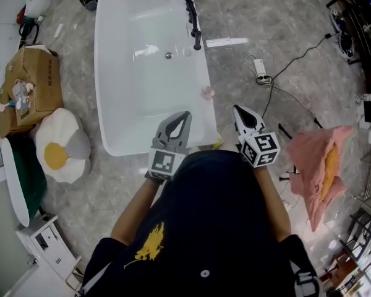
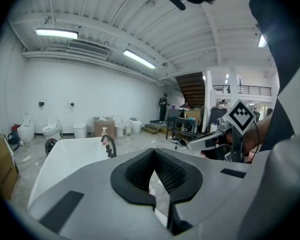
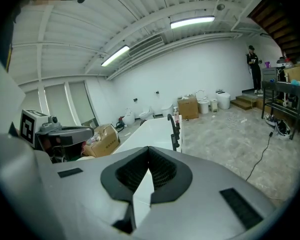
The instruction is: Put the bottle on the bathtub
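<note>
**Bottle (image 2: 104, 132) at the tub's far end, 2 grippers empty**

At the bottom of the head view, a person in a dark shirt holds both tools side by side over the near end of the white bathtub (image 1: 130, 85). The left gripper (image 1: 185, 114) has its jaws together at the tips with nothing between them. The right gripper (image 1: 238, 109), just beside it, is closed the same way and also empty. Further up the frame, a black faucet (image 1: 193, 17) stands on the tub's right rim. In the left gripper view the small pump bottle shows just behind that faucet, in front of a cardboard box. I cannot tell whether it stands on the rim or on the floor beyond.
</note>
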`<move>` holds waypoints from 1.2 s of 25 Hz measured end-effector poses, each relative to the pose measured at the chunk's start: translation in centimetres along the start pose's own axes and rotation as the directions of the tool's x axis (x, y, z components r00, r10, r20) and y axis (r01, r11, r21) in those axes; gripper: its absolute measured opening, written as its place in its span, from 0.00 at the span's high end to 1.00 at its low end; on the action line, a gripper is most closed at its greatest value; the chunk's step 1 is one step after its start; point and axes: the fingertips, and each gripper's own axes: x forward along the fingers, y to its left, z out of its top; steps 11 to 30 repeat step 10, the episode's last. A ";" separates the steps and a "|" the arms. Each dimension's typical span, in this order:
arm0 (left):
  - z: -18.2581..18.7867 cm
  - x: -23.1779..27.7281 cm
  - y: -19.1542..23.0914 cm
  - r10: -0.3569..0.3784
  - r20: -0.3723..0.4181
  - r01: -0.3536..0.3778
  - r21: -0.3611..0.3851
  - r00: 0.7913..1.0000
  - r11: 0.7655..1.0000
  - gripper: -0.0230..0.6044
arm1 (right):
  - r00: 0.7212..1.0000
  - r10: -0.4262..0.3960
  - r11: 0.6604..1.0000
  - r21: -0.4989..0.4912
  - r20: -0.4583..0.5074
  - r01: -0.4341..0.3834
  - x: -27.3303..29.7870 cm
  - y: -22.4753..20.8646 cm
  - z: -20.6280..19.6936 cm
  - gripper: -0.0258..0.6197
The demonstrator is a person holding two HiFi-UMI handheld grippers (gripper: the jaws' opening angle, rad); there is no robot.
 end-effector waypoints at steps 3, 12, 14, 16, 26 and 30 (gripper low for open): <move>-0.3 0.0 0.0 -0.008 -0.015 0.008 -0.007 1.000 1.000 0.93 | 1.000 -0.007 1.000 0.002 0.003 0.007 0.0 -0.1 0.4 0.96; -1.4 -0.1 -0.6 -0.031 -0.037 0.031 -0.010 0.999 0.999 0.93 | 1.000 -0.019 1.000 0.001 -0.012 0.019 -0.4 -0.2 -0.3 0.96; -1.4 -0.1 -0.6 -0.031 -0.037 0.031 -0.010 0.999 0.999 0.93 | 1.000 -0.019 1.000 0.001 -0.012 0.019 -0.4 -0.2 -0.3 0.96; -1.4 -0.1 -0.6 -0.031 -0.037 0.031 -0.010 0.999 0.999 0.93 | 1.000 -0.019 1.000 0.001 -0.012 0.019 -0.4 -0.2 -0.3 0.96; -1.4 -0.1 -0.6 -0.031 -0.037 0.031 -0.010 0.999 0.999 0.93 | 1.000 -0.019 1.000 0.001 -0.012 0.019 -0.4 -0.2 -0.3 0.96; -1.4 -0.1 -0.6 -0.031 -0.037 0.031 -0.010 0.999 0.999 0.93 | 1.000 -0.019 1.000 0.001 -0.012 0.019 -0.4 -0.2 -0.3 0.96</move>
